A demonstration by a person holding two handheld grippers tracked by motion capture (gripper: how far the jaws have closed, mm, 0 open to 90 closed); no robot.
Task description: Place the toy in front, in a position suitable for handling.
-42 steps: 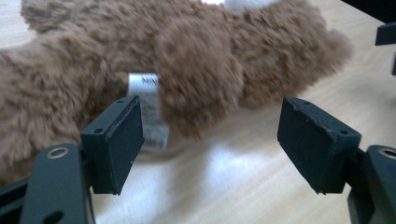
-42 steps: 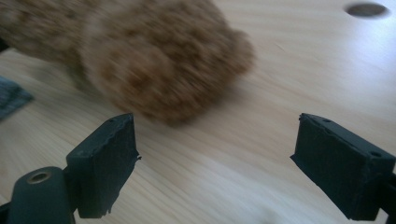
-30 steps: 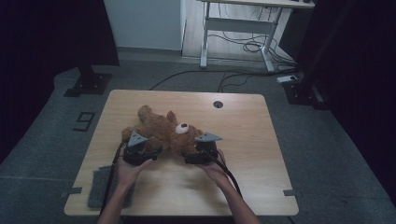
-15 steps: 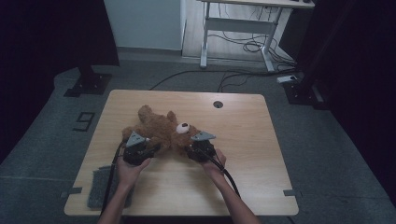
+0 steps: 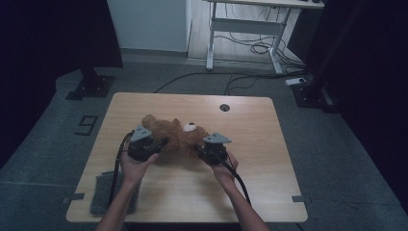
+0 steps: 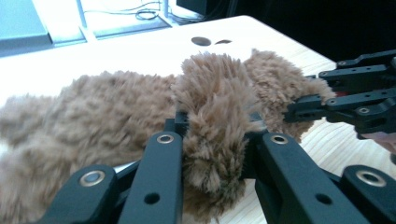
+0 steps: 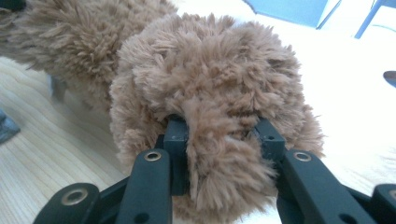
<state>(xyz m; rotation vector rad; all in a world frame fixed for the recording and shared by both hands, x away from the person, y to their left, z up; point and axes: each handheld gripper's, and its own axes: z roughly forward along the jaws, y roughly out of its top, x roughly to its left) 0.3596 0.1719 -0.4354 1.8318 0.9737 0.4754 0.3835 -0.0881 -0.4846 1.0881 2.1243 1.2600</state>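
Item: brown plush teddy bear (image 5: 173, 137), lying across the middle of the light wooden table (image 5: 260, 159), its white-muzzled head pointing toward the far edge.

Left gripper (image 5: 161, 143): sitting at the bear's left side in the high view. Its jaws have just been closing and are now pinching a tuft of plush limb (image 6: 212, 140); the fingers (image 6: 161, 172) are pressing into the fur on both sides.

Right gripper (image 5: 201, 147): sitting at the bear's right side. Its jaws have just been closing and are now clamping a rounded, furry limb (image 7: 210, 116), with fur bulging over the fingers (image 7: 177, 135).

Hands: each one is gripping its tool from the near edge, with a cable trailing back.

Other: grey pad (image 5: 102, 192) lying at the table's near left corner, well apart from the bear.
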